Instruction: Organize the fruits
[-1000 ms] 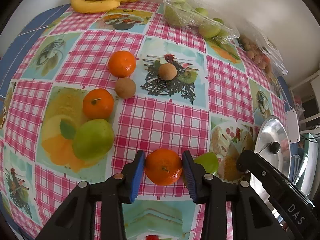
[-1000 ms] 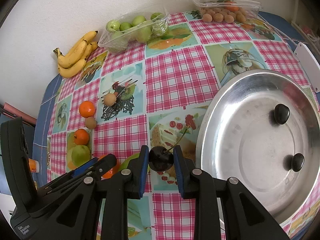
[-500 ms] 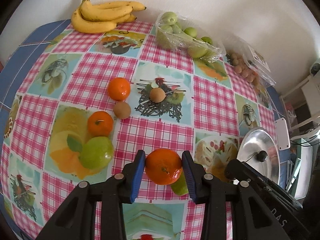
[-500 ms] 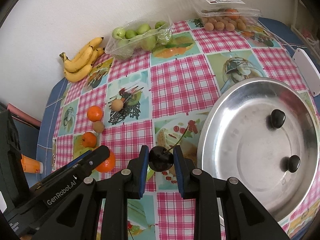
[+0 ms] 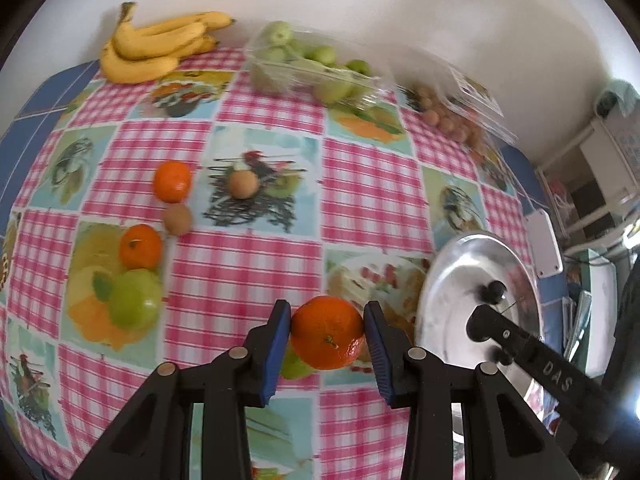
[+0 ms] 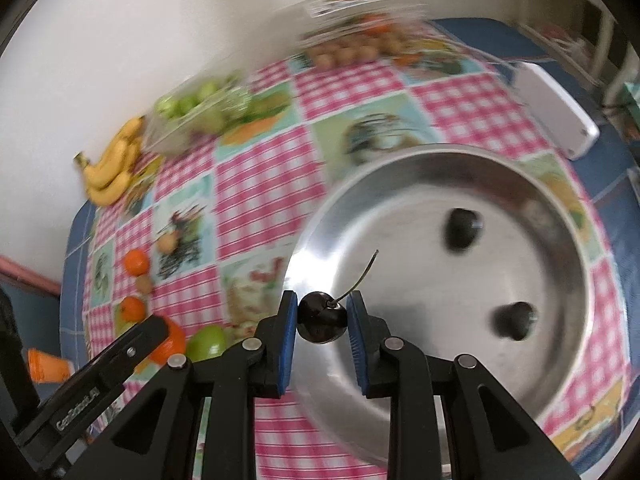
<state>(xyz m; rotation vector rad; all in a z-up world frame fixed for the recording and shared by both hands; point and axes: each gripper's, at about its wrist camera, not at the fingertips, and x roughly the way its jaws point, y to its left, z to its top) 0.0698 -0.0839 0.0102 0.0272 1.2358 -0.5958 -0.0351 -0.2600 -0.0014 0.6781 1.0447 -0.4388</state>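
Two grippers are loaded over a checked tablecloth (image 5: 248, 264), and the steel pan (image 6: 400, 380) serves as the landmark. The right gripper (image 6: 322, 320) has its blue pads clamped on a dark cherry (image 6: 322, 317), its stem curving up and away, and it hangs above the pan's near-left rim. Inside the pan lie two more cherries (image 6: 460, 228), well apart from each other, one toward the far side and one (image 6: 514, 320) nearer; both are blurred. The left gripper (image 5: 326, 338) is closed on a mandarin (image 5: 326, 338), held off the cloth just left of the pan, with the right gripper's black arm crossing over the pan in the left wrist view. Under the mandarin, partly hidden by it, sits a green fruit (image 6: 206, 342) on the cloth, close to the pan's left edge. Further left of the pan lie a green apple (image 5: 134, 298), a second mandarin (image 5: 140, 246) touching it, a small brown fruit (image 5: 178, 219) and a third mandarin (image 5: 172, 176) just beyond, and another brown fruit (image 5: 242, 184) on a printed square. Along the wall, far from the pan, are bananas (image 5: 152, 50), a clear bag of green fruit (image 5: 312, 70) and a clear box of small brown fruit (image 5: 452, 120). A white flat object (image 6: 556, 112) lies just beyond the pan's far-right rim. An orange cup (image 6: 46, 366) shows off the table's left edge.
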